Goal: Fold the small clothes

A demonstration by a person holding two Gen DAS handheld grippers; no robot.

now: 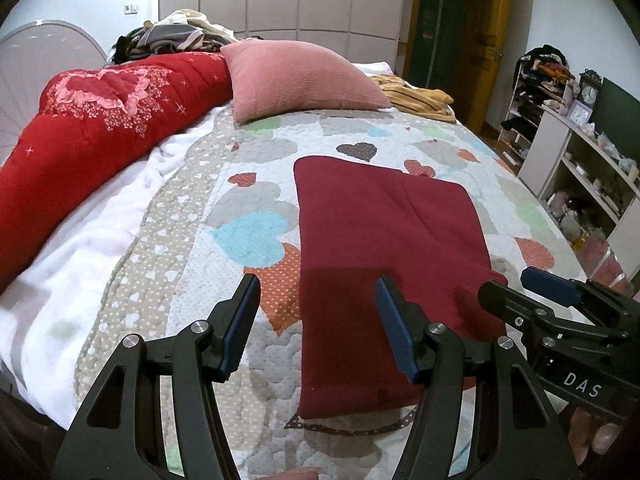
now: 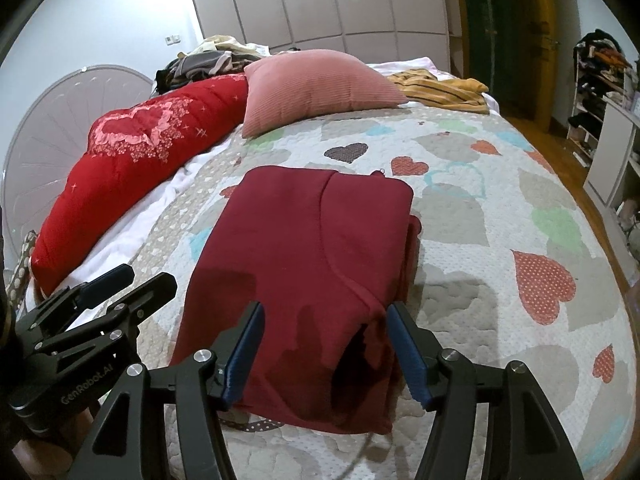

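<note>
A dark red garment [image 1: 380, 232] [image 2: 312, 240] lies folded into a flat rectangle on the heart-patterned quilt [image 1: 248, 200]. My left gripper [image 1: 316, 284] hovers open over its near left edge, with one finger above the quilt and the other above the cloth. My right gripper [image 2: 326, 308] stands open over the near right part, its blue pads [image 2: 408, 352] on either side of a bulging fold without pressing on it. Each gripper shows in the other's view: the right gripper [image 1: 506, 282] at the garment's right corner, the left gripper [image 2: 150, 274] beside its left edge.
A pink pillow [image 1: 296, 76] and a red quilted duvet [image 1: 100, 120] lie at the far left of the bed. A yellow striped garment [image 1: 416, 96] and a pile of clothes [image 1: 176, 36] sit at the far end. White shelves [image 1: 580, 160] stand to the right.
</note>
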